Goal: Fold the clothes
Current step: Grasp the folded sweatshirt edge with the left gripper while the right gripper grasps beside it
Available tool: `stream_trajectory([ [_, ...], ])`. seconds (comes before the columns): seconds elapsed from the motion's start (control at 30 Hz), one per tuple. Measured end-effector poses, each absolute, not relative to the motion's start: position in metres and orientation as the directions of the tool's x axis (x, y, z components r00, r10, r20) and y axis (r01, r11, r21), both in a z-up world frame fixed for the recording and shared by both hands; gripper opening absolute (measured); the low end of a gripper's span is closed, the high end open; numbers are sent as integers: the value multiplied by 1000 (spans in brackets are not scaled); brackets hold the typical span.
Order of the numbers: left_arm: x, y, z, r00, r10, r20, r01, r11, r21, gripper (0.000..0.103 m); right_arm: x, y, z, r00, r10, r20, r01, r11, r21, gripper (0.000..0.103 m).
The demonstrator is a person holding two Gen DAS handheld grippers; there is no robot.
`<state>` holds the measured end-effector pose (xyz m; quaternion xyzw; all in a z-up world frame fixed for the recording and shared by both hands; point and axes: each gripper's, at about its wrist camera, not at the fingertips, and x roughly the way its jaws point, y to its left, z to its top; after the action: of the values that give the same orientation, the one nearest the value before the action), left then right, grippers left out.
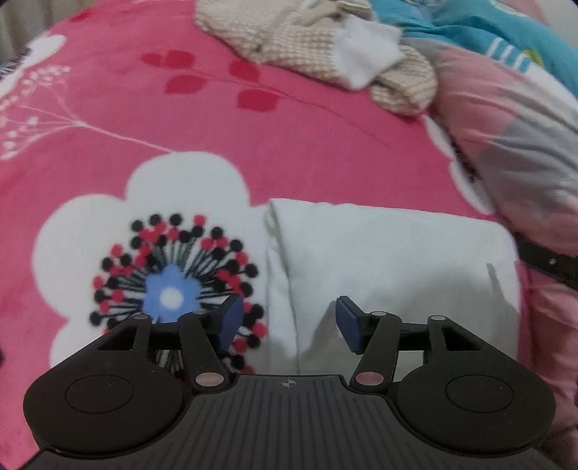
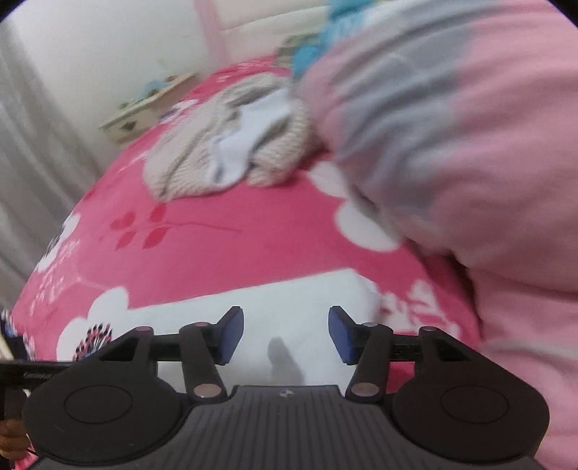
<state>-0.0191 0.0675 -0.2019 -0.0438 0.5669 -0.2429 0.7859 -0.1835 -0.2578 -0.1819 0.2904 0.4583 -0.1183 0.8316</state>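
Both jaws gape empty, left gripper (image 1: 289,321) and right gripper (image 2: 285,334) over the flat, squared-off white cloth (image 1: 390,260) low in frame on the pink floral bedspread (image 1: 180,119) (beige knit heap (image 1: 289,47) sits top), so I'd pinch edges evenly.

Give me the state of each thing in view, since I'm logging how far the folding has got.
left gripper: open, empty.
right gripper: open, empty.
white garment: folded, flat on the bedspread.
beige knit garment: crumpled, unfolded.
white cloth: bunched on the beige knit garment.
blue garment: heaped, unfolded.
pink and grey quilt: bunched up.
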Motion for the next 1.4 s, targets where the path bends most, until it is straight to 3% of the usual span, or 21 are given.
stream_trajectory([
  [0.17,-19,75,-224,101,-542,-834,323,811,-488,57,-198,-279,-187,551,100,-829,537,718,443,66],
  [0.37,-8,79,-234,163,-605,-779,295,783,-547,56,-198,-288,-222,623,188,-759,557,575,599,68],
  [0.6,19,56,-238,208,-613,-762,307,781,-544,58,-172,-308,-240,717,157,-679,530,509,678,69],
  [0.87,-14,68,-239,154,-639,-754,328,753,-571,57,-197,-302,-257,706,331,-626,475,434,765,67],
  [1.0,1,60,-243,172,-647,-743,306,752,-583,55,-173,-304,-258,709,322,-628,453,474,755,66],
  [1.07,0,51,-241,196,-623,-757,332,769,-547,55,-160,-302,-258,702,308,-642,443,517,733,56],
  [1.13,-5,44,-237,226,-594,-772,359,788,-501,48,-157,-296,-255,690,286,-665,437,567,698,48],
  [1.17,-9,43,-234,241,-585,-775,361,795,-488,45,-159,-294,-253,690,283,-666,434,575,694,39],
  [1.2,-12,43,-230,253,-580,-774,358,800,-482,36,-162,-293,-250,692,284,-663,430,575,696,33],
  [1.23,-15,44,-227,264,-581,-770,351,801,-484,27,-163,-291,-246,694,281,-663,424,585,691,31],
  [1.3,-21,44,-219,282,-590,-757,346,798,-493,18,-165,-285,-235,697,267,-665,408,615,675,29],
  [1.4,-33,45,-206,315,-592,-742,367,797,-480,15,-168,-277,-218,704,249,-665,383,656,651,28],
])
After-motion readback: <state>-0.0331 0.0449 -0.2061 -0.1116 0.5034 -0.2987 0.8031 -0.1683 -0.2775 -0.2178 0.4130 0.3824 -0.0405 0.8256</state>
